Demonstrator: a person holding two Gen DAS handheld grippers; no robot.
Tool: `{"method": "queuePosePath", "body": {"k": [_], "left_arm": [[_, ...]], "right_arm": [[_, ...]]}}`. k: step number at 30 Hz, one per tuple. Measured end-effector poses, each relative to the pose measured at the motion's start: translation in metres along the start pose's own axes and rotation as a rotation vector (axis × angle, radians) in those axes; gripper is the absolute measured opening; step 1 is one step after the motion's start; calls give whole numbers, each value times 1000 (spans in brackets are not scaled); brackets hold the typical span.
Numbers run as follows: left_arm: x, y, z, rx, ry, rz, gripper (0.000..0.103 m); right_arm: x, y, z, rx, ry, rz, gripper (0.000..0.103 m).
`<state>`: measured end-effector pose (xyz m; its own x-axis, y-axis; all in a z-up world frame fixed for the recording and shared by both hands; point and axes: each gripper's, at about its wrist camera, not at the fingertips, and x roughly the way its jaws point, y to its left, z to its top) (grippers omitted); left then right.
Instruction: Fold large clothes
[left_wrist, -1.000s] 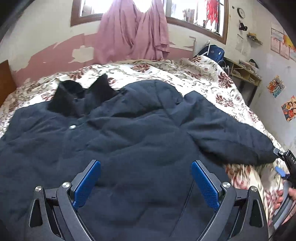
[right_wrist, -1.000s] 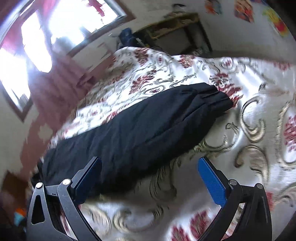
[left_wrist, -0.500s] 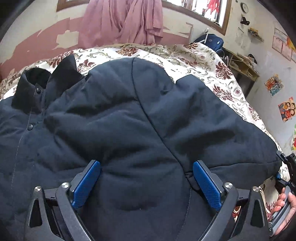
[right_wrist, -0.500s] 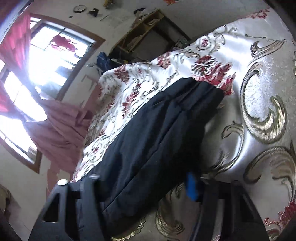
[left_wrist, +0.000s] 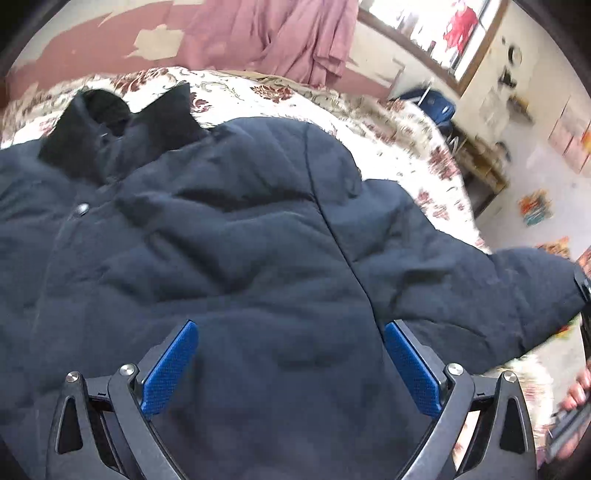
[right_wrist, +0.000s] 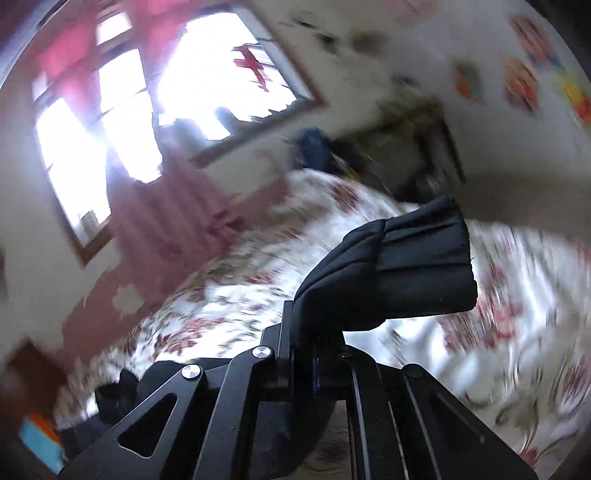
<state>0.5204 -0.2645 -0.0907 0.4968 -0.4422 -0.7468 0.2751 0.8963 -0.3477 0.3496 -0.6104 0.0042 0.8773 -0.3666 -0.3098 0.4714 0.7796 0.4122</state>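
A large dark navy padded jacket (left_wrist: 229, 251) lies spread on the bed, its black collar (left_wrist: 122, 125) at the far left. My left gripper (left_wrist: 291, 369) is open and empty, its blue pads (left_wrist: 170, 369) hovering just above the jacket's body. The jacket's right sleeve (left_wrist: 480, 291) stretches to the right. My right gripper (right_wrist: 314, 350) is shut on the sleeve cuff (right_wrist: 406, 266) and holds it lifted above the bed. The right gripper's tip also shows at the right edge of the left wrist view (left_wrist: 583, 284).
The bed has a white bedspread (left_wrist: 369, 110) with red flowers. A pink curtain (left_wrist: 280, 37) hangs under the window on the far wall. A blue bag (left_wrist: 439, 107) and a wooden shelf (left_wrist: 484, 166) stand beyond the bed's right side.
My right gripper closed on the sleeve cuff and lifted it off the bedspread. The sleeve end rose. My left gripper stayed open over the jacket body.
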Motion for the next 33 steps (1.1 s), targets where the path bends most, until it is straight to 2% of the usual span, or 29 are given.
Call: {"method": "queuePosePath", "body": {"k": [3,7,12,16,19,22,24,26,28,30,31,33], "left_arm": [[-43,31,-6,-15,-21,-4,101],[-99,90,-15,-58,-64,19,102],[-158,174,-28,-145,-118,73,102],[-193,233,-43,-209,-163,73,102],[-201,258,-53,-247,-174,59,102],[-204,276,-63,-264,-181,15,102],[-202,282,-68,-264,-186,-20,102],[-203,285,-70,-260,-191,-58,102],[-198,284,-70,-248,-189,-105,102],[-193,282,-68,-249,-179,-125,102],[-191,281,-67,-248,-175,-129,102],[-185,273,-64,-244,-160,-157,102]], "right_arm": [[-19,74,8,-193,-58,41,6],[-36,170,-5,-416,-82,130,6],[-55,277,-65,-686,-46,236,6],[-72,336,-133,-864,23,298,6],[-77,354,-188,-972,121,338,6],[-76,367,-244,-1085,257,377,6],[-72,373,-280,-1146,365,393,7],[-63,372,-300,-1173,496,402,10],[-65,366,-314,-1170,597,413,17],[-68,355,-310,-1110,662,444,57],[-76,346,-302,-1033,704,494,63],[-90,326,-286,-938,738,540,66]]}}
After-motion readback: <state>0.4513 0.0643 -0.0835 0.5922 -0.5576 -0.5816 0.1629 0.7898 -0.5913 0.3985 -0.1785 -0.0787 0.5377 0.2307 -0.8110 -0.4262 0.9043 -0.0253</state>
